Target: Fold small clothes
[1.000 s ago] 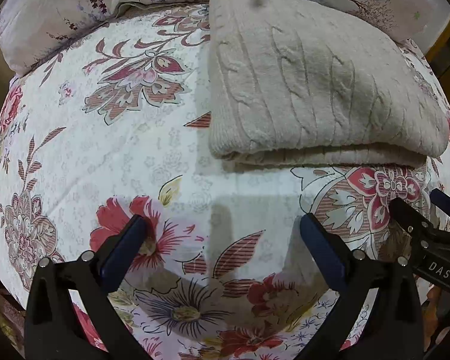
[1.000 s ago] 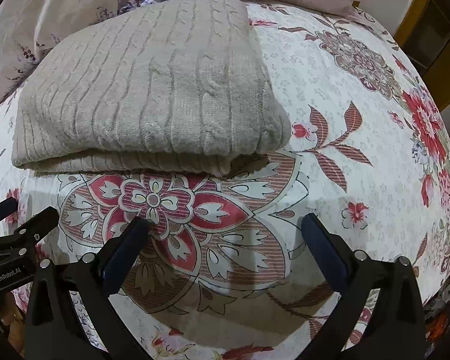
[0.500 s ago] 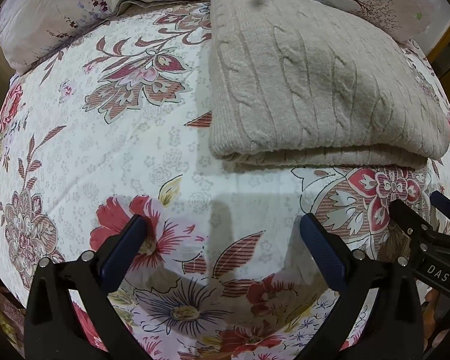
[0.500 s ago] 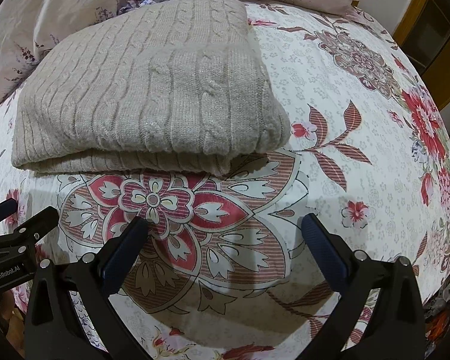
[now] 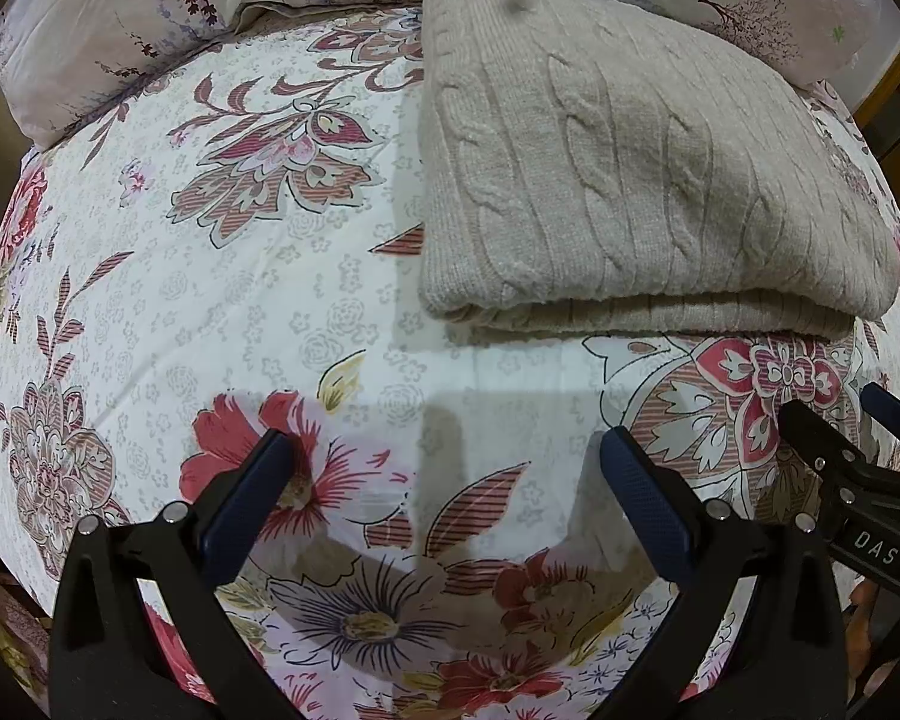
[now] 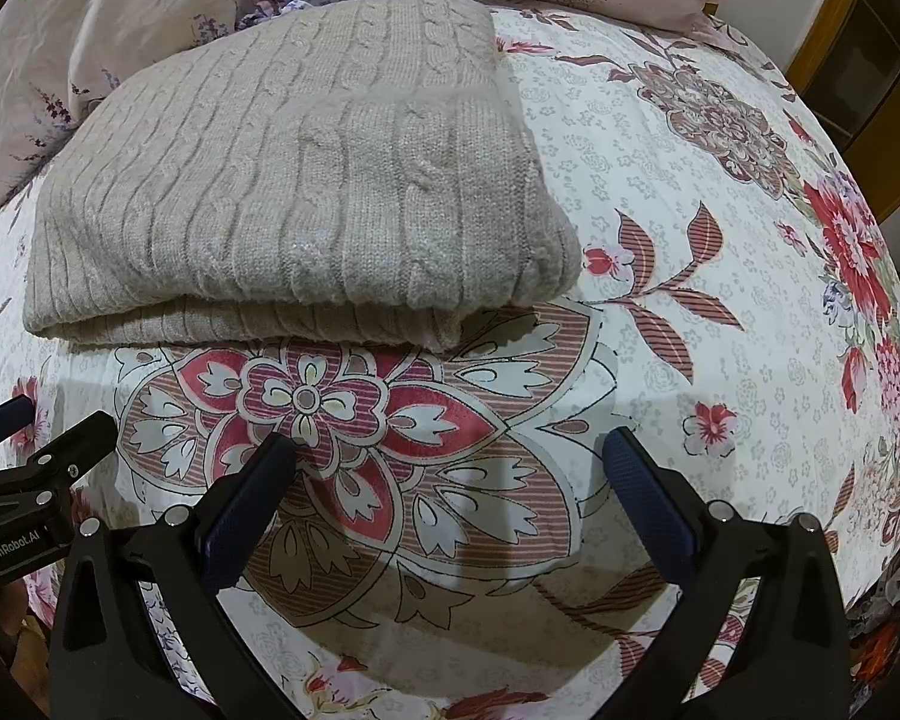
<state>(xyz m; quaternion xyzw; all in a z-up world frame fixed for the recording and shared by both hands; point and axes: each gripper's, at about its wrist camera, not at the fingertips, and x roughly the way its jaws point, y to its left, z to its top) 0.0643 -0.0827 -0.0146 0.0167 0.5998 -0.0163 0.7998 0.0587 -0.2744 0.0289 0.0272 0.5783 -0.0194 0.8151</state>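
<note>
A beige cable-knit sweater (image 5: 642,180) lies folded in a thick rectangle on the floral bedspread (image 5: 240,300), its folded edge facing me. It also shows in the right wrist view (image 6: 306,204). My left gripper (image 5: 447,450) is open and empty, above the bedspread, short of the sweater and to its left. My right gripper (image 6: 450,450) is open and empty, in front of the sweater's right half. Each gripper shows at the edge of the other's view: the right gripper (image 5: 846,438) and the left gripper (image 6: 48,426).
Pillows (image 5: 150,18) with a purple flower print lie along the head of the bed behind the sweater. A wooden frame (image 6: 858,54) stands at the far right. The bed's near edge drops off below both grippers.
Both grippers have drifted slightly; the sweater sits a touch lower in the left wrist view. Nothing was grasped or let go.
</note>
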